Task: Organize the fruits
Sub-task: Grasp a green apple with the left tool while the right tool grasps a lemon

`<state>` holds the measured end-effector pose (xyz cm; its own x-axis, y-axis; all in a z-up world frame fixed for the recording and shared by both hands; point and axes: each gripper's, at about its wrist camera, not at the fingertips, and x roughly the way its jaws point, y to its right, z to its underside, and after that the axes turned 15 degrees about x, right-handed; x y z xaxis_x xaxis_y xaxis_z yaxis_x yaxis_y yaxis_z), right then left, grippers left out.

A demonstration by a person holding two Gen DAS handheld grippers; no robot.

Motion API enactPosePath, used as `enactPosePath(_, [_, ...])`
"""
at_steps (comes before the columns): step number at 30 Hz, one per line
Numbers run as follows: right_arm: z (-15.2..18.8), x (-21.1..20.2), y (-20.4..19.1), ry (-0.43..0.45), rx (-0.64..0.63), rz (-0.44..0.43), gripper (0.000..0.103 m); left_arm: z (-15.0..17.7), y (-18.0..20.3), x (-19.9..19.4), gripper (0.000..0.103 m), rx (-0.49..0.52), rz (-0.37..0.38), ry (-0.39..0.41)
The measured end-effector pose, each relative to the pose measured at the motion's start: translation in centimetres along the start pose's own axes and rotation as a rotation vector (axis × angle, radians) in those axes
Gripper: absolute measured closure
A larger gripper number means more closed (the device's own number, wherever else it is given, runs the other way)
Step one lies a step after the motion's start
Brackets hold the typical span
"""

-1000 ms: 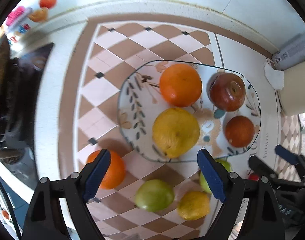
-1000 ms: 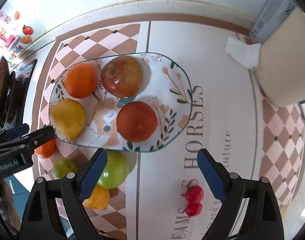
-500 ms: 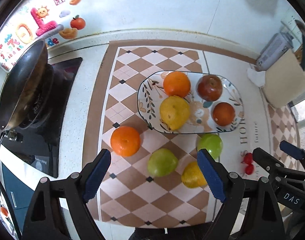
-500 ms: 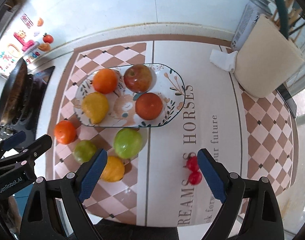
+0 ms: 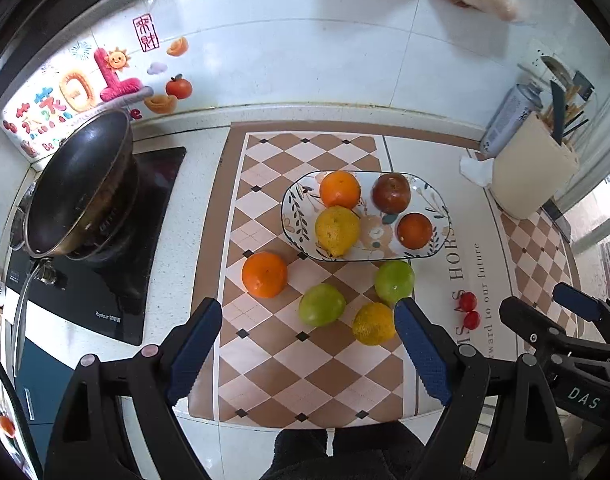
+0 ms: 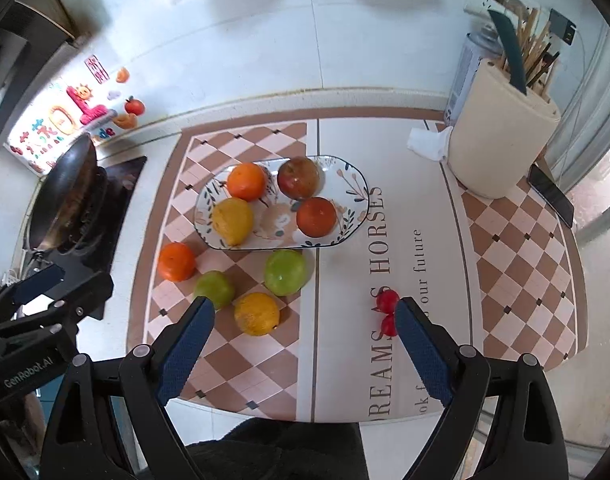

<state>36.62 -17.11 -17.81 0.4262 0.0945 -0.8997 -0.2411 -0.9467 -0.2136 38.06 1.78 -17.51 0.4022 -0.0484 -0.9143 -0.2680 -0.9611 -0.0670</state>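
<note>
Both claws, left gripper (image 5: 305,344) & right gripper (image 6: 301,344), hung open & empty above counter, prob. sizing up loose fruit near plate (image 5: 297,216), already holding four.

Bench (image 5: 177,280): white speckled stone top, backed by white wall tile.

- Brown-and-cream diamond-checked mat (image 5: 305,368) with a plain lettered panel, spread across the middle.
- Oval white ceramic plate with leaf pattern (image 5: 295,216) on the mat (four fruits on it).
- Loose on the mat, near the plate's front edge: one orange (image 5: 264,274), two green apples (image 5: 322,310) (image 5: 394,281), one yellow citrus fruit (image 5: 373,323).
- Pair of red cherries (image 5: 469,311) on the lettered panel.
- Black glass cooktop (image 5: 105,292) at left.
- Cream cylindrical utensil holder (image 6: 501,148) at right, crumpled white tissue (image 6: 427,143) beside it.
- Dark phone (image 6: 551,194) by the holder.
</note>
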Motion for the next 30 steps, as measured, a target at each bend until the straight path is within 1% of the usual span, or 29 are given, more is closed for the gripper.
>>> enactPosePath(8, [0.9,-2.5,-0.1,0.023,0.002,-0.032,0.01,0.8,0.3,-2.3,0.015,-0.008,-0.004,0.037])
enactPosePath(12, [0.9,-1.8,0.0,-0.004,0.018,-0.061,0.009,0.6,-0.1,-2.2,0.015,-0.02,-0.008,0.037])
enactPosePath(13, [0.9,-1.2,0.1,-0.019,0.025,-0.073,0.009,0.5,-0.4,-1.9,0.012,-0.021,-0.021,0.033])
enactPosePath(14, [0.9,-0.3,0.2,-0.041,0.034,-0.083,0.009,0.5,-0.6,-1.6,0.002,-0.021,-0.032,0.026])
enactPosePath(15, [0.9,0.6,0.3,-0.061,0.039,-0.085,0.009,0.4,-0.9,-1.0,0.0,-0.025,-0.047,0.015])
enactPosePath(17, [1.1,3.5,0.4,-0.133,0.059,-0.11,0.009,0.5,-1.6,0.2,0.0,-0.03,-0.076,-0.004])
enactPosePath(19, [1.2,6.5,0.4,-0.189,0.077,-0.107,0.009,0.7,-2.3,2.0,0.0,-0.036,-0.109,-0.049])
enactPosePath(22, [1.8,12.0,0.2,-0.298,0.11,-0.138,0.01,1.0,-3.4,5.0,0.0,-0.064,-0.126,-0.114])
enactPosePath(23, [2.0,14.2,0.1,-0.339,0.12,-0.152,0.01,1.1,-3.6,5.7,0.0,-0.071,-0.124,-0.133])
enactPosePath(25, [2.4,17.0,-0.3,-0.386,0.127,-0.144,0.01,1.2,-4.1,7.8,0.0,-0.095,-0.114,-0.185])
enactPosePath(27, [2.7,19.7,-0.7,-0.431,0.129,-0.144,0.01,1.2,-4.2,9.2,0.0,-0.114,-0.097,-0.217])
enactPosePath(28, [2.9,20.7,-0.9,-0.444,0.129,-0.138,0.012,1.3,-4.2,10.2,0.0,-0.126,-0.083,-0.244])
enactPosePath(30, [3.2,22.7,-1.4,-0.474,0.125,-0.143,0.02,1.3,-4.3,11.5,0.0,-0.137,-0.067,-0.273])
